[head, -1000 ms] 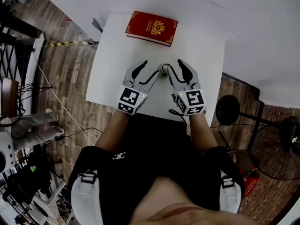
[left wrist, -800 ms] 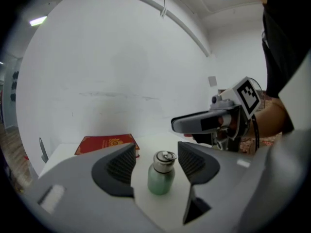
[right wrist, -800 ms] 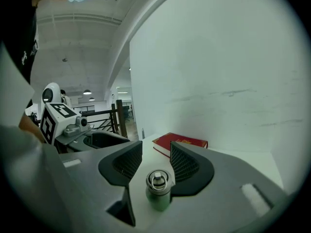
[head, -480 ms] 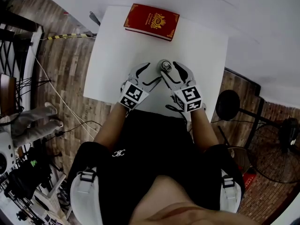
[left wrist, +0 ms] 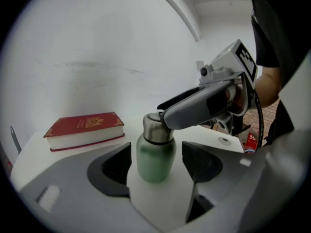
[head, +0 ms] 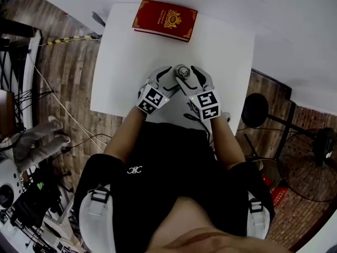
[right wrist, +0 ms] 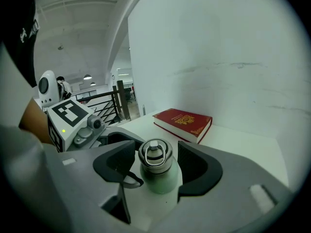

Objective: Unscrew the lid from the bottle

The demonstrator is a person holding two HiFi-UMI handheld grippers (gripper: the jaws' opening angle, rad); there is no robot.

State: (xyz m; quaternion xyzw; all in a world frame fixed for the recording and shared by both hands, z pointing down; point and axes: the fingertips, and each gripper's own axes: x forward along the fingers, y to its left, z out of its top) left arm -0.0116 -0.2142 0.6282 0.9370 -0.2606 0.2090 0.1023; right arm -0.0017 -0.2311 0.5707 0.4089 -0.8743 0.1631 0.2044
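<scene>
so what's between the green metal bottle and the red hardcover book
Nothing: the white table is bare between the green metal bottle and the red hardcover book, as the right gripper view shows.

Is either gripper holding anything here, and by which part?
Nothing is gripped yet. The left gripper brackets the green bottle at its body, the right gripper the steel lid; gaps show beside each jaw.

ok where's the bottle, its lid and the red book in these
green bottle (left wrist: 155,161), left gripper view, middle of its green body
lid (right wrist: 155,155), right gripper view, top of the steel cap
red book (head: 164,19), head view, centre of its cover
</scene>
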